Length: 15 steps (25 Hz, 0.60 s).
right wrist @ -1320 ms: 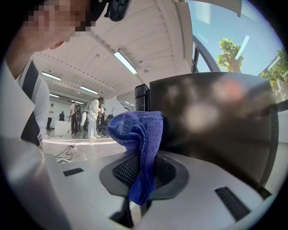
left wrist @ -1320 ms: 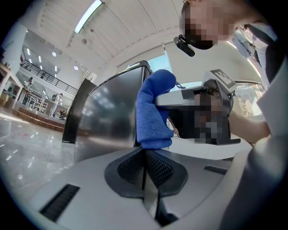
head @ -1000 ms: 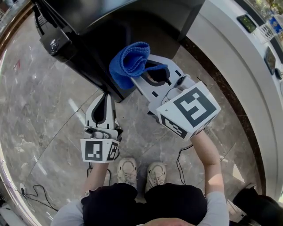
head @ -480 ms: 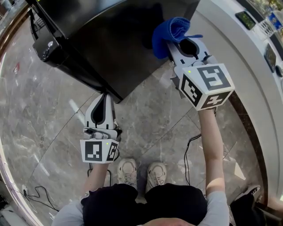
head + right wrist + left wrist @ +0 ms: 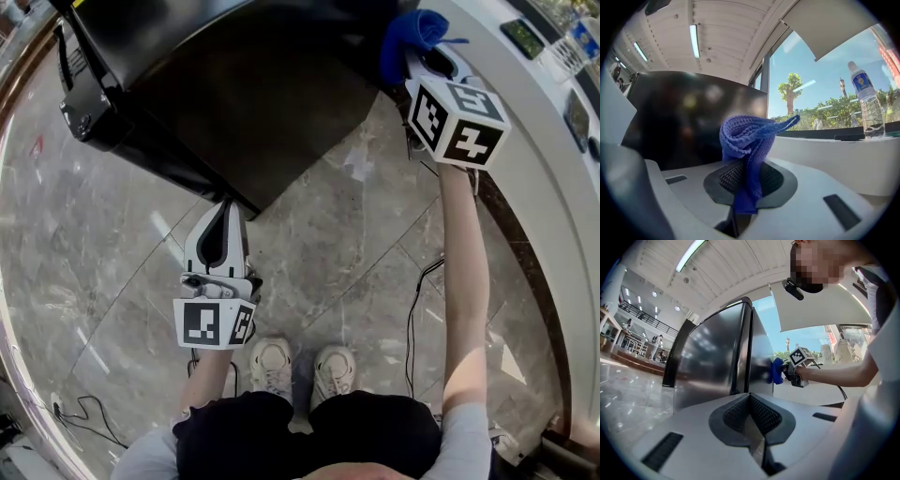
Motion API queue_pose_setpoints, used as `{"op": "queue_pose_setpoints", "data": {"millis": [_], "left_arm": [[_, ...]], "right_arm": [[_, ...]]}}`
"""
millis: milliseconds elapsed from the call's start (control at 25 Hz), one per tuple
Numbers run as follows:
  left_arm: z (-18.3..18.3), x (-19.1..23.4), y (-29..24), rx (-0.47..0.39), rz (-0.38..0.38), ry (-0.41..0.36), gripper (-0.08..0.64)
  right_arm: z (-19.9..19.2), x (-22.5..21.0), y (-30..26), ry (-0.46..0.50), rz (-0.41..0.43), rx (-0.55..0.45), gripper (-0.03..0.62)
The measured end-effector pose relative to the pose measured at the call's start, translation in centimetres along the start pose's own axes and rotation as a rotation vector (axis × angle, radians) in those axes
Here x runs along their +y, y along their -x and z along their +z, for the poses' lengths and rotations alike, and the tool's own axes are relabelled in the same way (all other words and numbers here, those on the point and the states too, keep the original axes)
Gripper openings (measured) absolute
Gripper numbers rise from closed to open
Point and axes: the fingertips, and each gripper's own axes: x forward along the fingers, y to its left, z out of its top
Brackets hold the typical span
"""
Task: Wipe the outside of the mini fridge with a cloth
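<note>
Wiping is in hand: at one o'clock in the head view the right gripper (image 5: 429, 54) pinches the blue cloth (image 5: 411, 30) against the mini fridge (image 5: 253, 94); the next stroke needs steady pressure along its side; the left gripper (image 5: 223, 217), jaws together and empty, hangs at seven o'clock; the fridge door is closed, its contents hidden.

"How many fridges?"
"One mini fridge (image 5: 234, 84), upper left of the head view."
"Cloths?"
"One cloth (image 5: 412, 33), top right."
"Grippers?"
"Two: the left gripper (image 5: 224, 214) at lower left, the right gripper (image 5: 427, 56) at top right."
"Anything else?"
"One water bottle (image 5: 865, 101); two shoes (image 5: 269, 361), bottom centre."
</note>
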Motion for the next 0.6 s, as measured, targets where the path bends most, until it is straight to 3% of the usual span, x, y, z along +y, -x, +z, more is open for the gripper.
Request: {"op": "queue_pose_setpoints", "data": {"millis": [360, 600], "left_arm": [[-0.5, 0.4, 0.3, 0.019, 0.015, 0.001, 0.005], [-0.2, 0.7, 0.6, 0.015, 0.022, -0.006, 0.005]], "right_arm": [[-0.5, -3.3, -1.2, 0.011, -0.118, 0.026, 0.072], [-1.6, -5.3, -2.0, -0.044, -0.182, 0.062, 0.072]]}}
